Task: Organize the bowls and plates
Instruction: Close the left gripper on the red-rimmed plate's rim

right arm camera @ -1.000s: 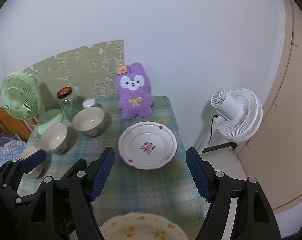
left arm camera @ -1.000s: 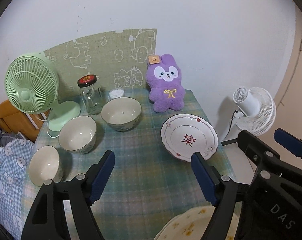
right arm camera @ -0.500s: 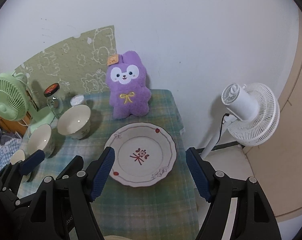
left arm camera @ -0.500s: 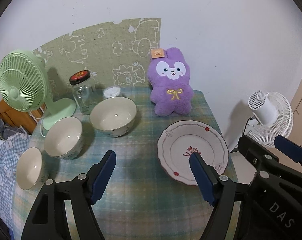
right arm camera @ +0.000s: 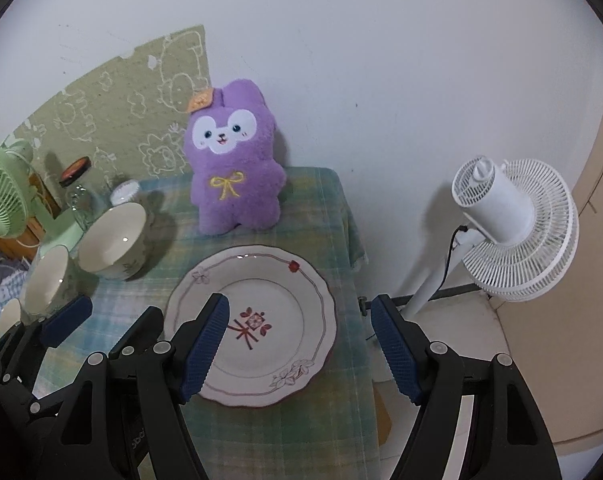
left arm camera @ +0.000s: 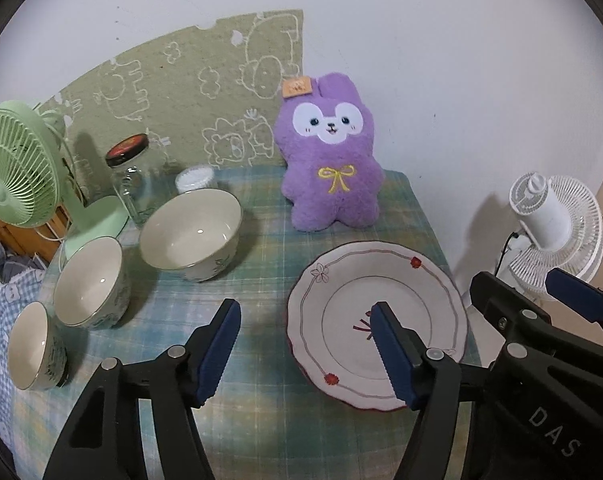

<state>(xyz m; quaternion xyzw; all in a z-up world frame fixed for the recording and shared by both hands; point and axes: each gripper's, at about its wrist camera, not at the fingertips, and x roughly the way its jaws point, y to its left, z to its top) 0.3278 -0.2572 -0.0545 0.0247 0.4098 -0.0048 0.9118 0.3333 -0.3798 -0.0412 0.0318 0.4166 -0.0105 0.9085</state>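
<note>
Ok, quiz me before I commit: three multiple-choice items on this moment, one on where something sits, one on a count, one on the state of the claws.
1. Where does the purple plush rabbit sit relative to the flowered plate?
A. Behind it, against the wall
B. On top of it
C. On the floor beside the white fan

2. How many bowls stand on the table?
A. One
B. Three
C. Five

3. What state are the left claw and right claw in?
A. Both shut on the plate
B. Left shut on a bowl, right open
C. Both open, holding nothing

Answers:
1 A: the rabbit stands upright at the table's far edge, the plate nearer the cameras.
2 B: a large bowl, a middle bowl and a small bowl run in a line along the left.
3 C: each claw's blue pads stand wide apart with nothing between them.
</note>
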